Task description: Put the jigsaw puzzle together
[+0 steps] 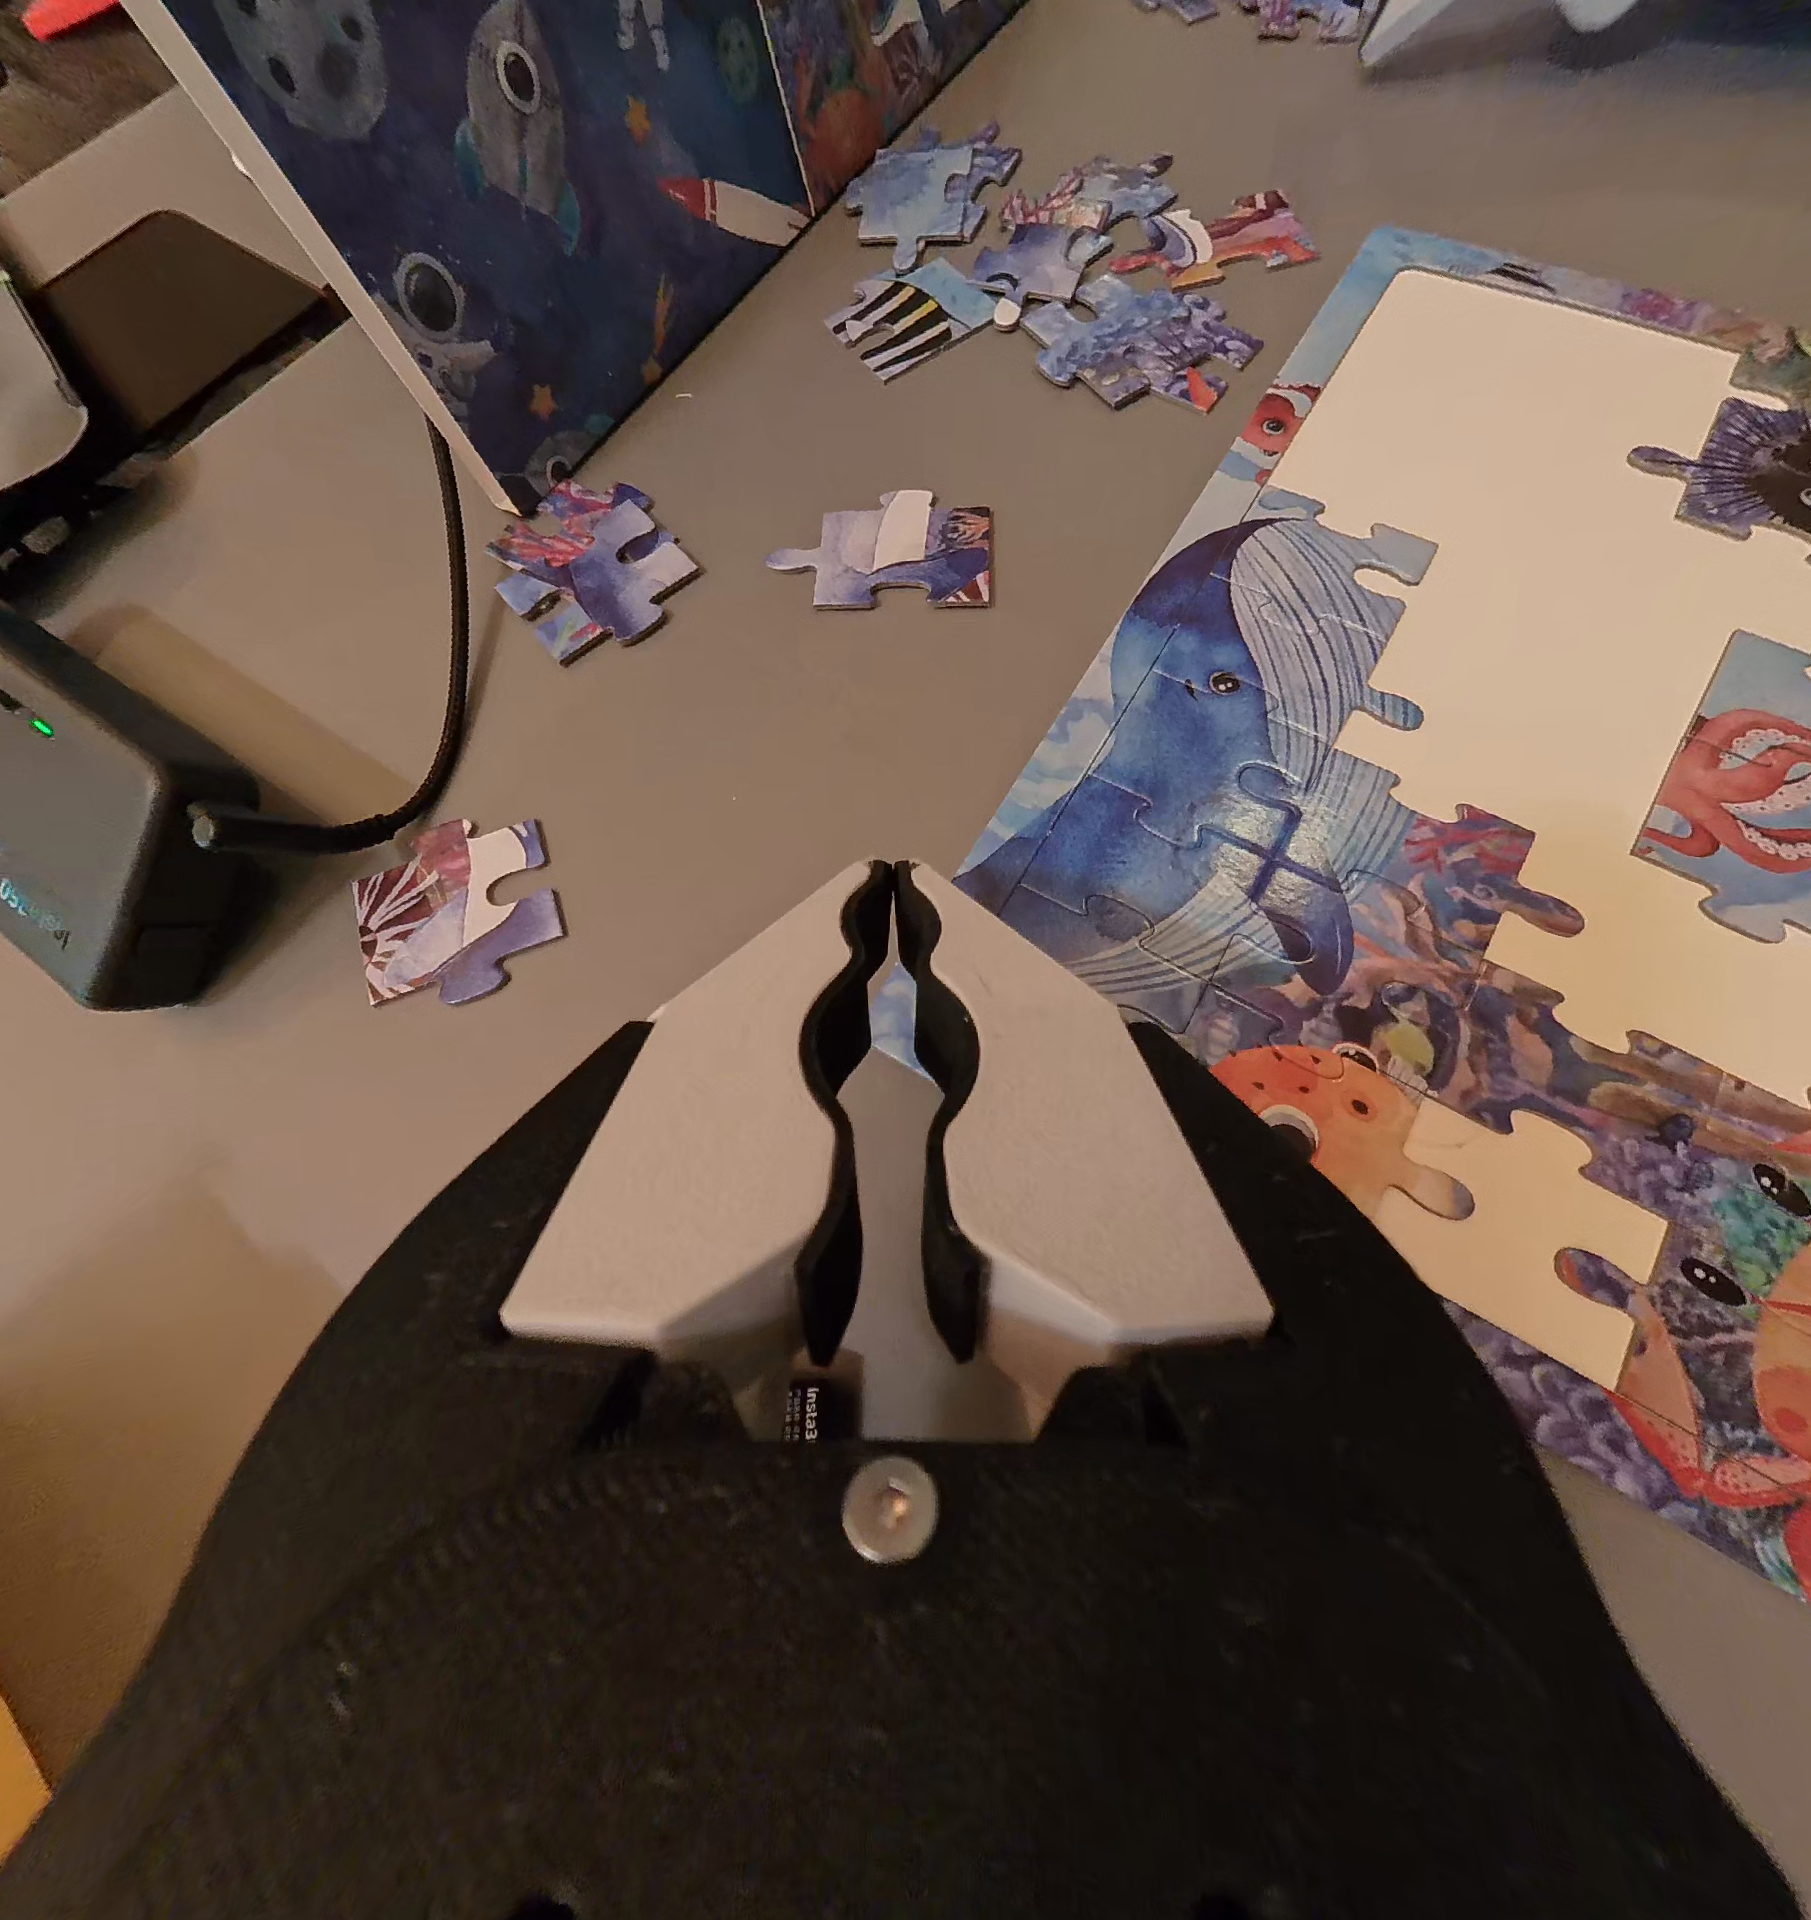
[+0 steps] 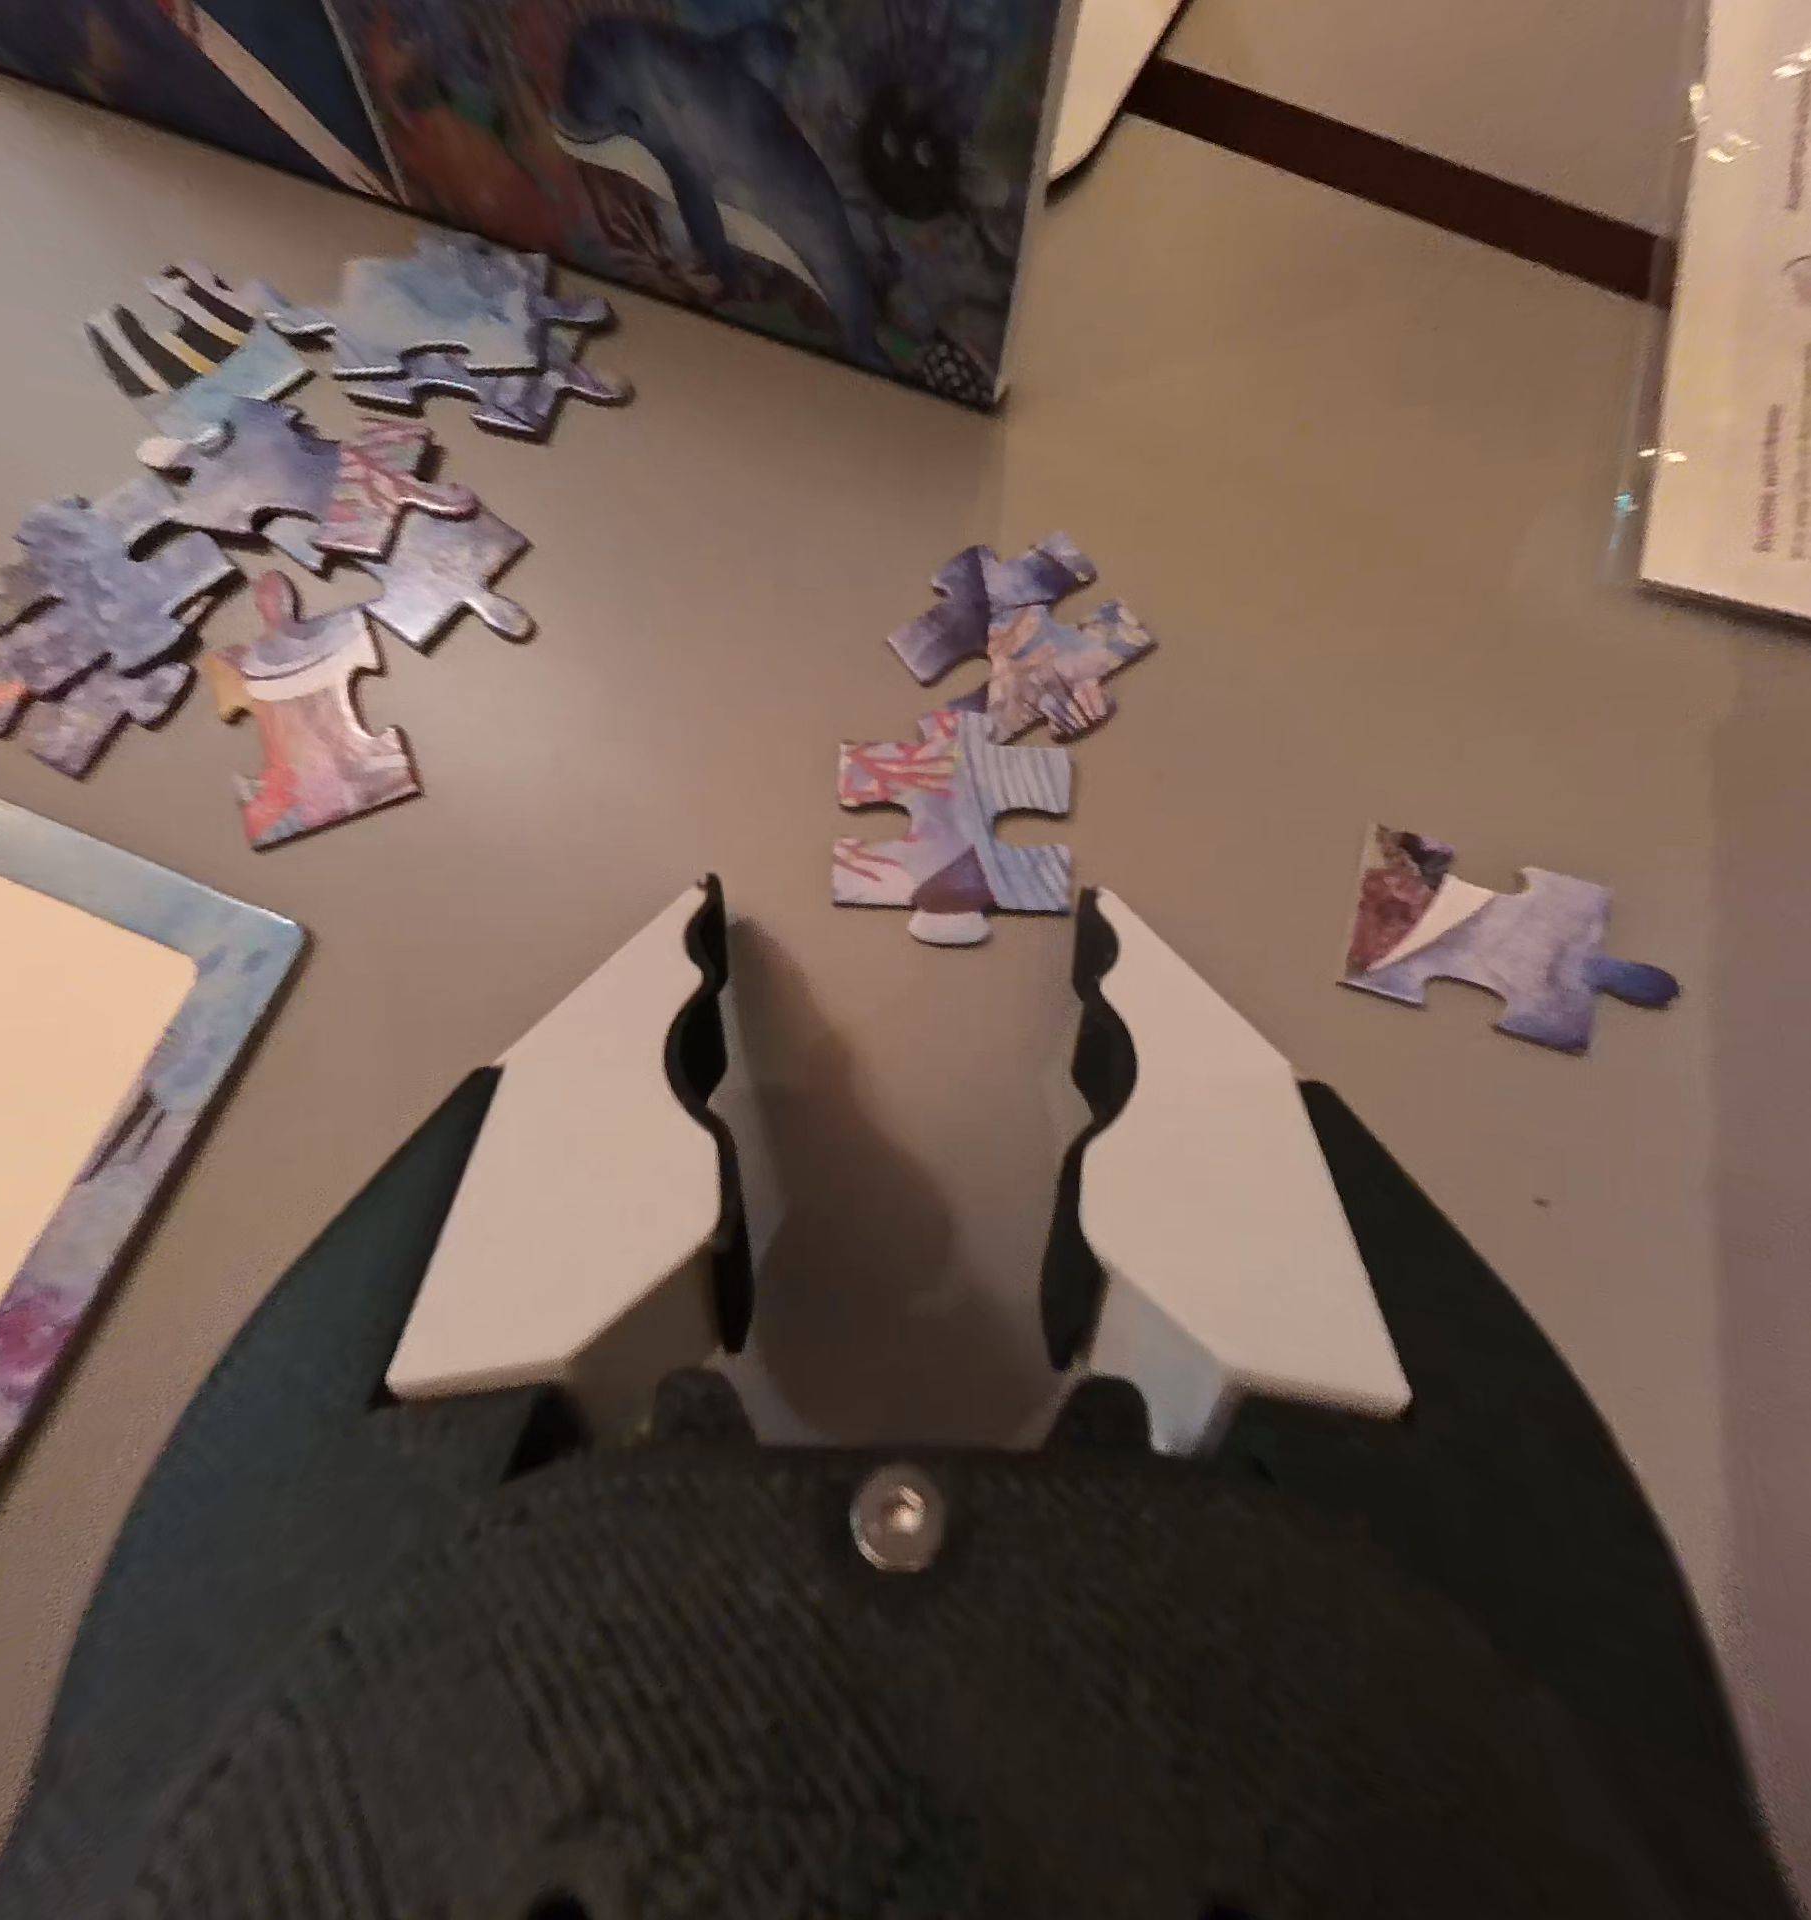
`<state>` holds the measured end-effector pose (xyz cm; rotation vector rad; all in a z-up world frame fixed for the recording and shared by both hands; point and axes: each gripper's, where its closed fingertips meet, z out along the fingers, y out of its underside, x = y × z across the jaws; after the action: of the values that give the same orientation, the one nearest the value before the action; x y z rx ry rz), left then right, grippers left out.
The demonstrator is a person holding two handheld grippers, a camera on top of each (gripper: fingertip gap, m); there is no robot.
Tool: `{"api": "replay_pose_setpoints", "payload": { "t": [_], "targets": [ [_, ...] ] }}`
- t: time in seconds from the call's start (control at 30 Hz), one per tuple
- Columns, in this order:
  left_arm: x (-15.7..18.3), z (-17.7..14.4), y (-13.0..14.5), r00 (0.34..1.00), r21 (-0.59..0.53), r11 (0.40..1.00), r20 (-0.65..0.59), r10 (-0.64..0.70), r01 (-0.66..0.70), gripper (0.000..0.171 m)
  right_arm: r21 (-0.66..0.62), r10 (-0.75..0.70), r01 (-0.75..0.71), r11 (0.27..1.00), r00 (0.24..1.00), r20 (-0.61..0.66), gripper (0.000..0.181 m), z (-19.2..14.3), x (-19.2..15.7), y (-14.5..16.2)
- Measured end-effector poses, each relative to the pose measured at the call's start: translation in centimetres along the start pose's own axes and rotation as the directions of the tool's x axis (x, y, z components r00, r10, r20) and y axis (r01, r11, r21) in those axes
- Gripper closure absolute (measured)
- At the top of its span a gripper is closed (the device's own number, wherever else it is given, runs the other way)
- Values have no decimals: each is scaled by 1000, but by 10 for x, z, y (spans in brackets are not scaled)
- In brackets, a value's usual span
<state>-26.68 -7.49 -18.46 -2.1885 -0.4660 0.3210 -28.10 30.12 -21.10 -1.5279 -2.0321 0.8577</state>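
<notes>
The puzzle tray [image 1: 1524, 540] lies at the right of the left wrist view, partly filled: a blue whale [image 1: 1213, 727] and sea creatures along its left and lower sides, with a bare white middle. My left gripper [image 1: 893, 871] is shut and empty, just off the tray's left corner. Loose pieces lie nearby: one on the left [image 1: 454, 914], one ahead [image 1: 901, 561] and a small stack [image 1: 594, 571]. My right gripper [image 2: 899, 899] is open and empty, low over the table. A coral-and-stripes piece [image 2: 953, 821] lies just beyond its fingertips. Another piece [image 2: 1483, 956] lies to its right.
A pile of loose pieces [image 1: 1067, 281] lies beyond the tray; it also shows in the right wrist view [image 2: 246, 540]. The picture box [image 1: 485, 208] stands at the back [image 2: 724, 156]. A black device [image 1: 70, 831] with a cable sits at the left. A printed sheet [image 2: 1774, 312] is at the right. My hands' fingertips stand some 40 cm from each other.
</notes>
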Motion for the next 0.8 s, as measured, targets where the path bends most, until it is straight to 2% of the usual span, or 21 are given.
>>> {"api": "replay_pose_setpoints", "payload": {
  "t": [0.1, 0.27, 0.43, 0.57, 0.67, 0.7, 0.73, 0.8],
  "targets": [
    [0, 0, -1, 1000, 3, 1000, 1, 1, -1, 171, 5, -5, 5, 1000, 999, -43, 117, -5, 11, 0],
    [0, 0, -1, 1000, 2, 1000, 2, 4, -4, 171, 66, 25, -23, 998, 999, -22, 123, -13, 16, -7],
    [0, 0, 0, 1000, 1, 1000, 2, 5, -5, 171, 127, -40, 43, 991, 999, -29, 131, -8, 11, -17],
    [0, 0, 0, 1000, -3, 1000, 5, 9, -9, 171, 60, -56, 61, 996, 995, -80, 138, 10, 19, -10],
    [0, 0, 1, 1000, -4, 1000, 7, 9, -9, 171, 55, 14, -13, 998, 1000, -22, 144, 13, 17, -9],
    [0, 0, 1, 1000, -3, 1000, 7, 9, -9, 171, 55, 27, -26, 998, 999, -19, 150, 13, 18, -9],
    [0, 0, 1, 1000, -3, 1000, 6, 8, -8, 171, 54, 22, -22, 998, 1000, -14, 166, 12, 18, -8],
    [0, 1, 1, 1000, -5, 1000, 6, 10, -10, 171, 52, 12, -12, 999, 1000, 1, 167, 12, 16, -7]
  ]
}}
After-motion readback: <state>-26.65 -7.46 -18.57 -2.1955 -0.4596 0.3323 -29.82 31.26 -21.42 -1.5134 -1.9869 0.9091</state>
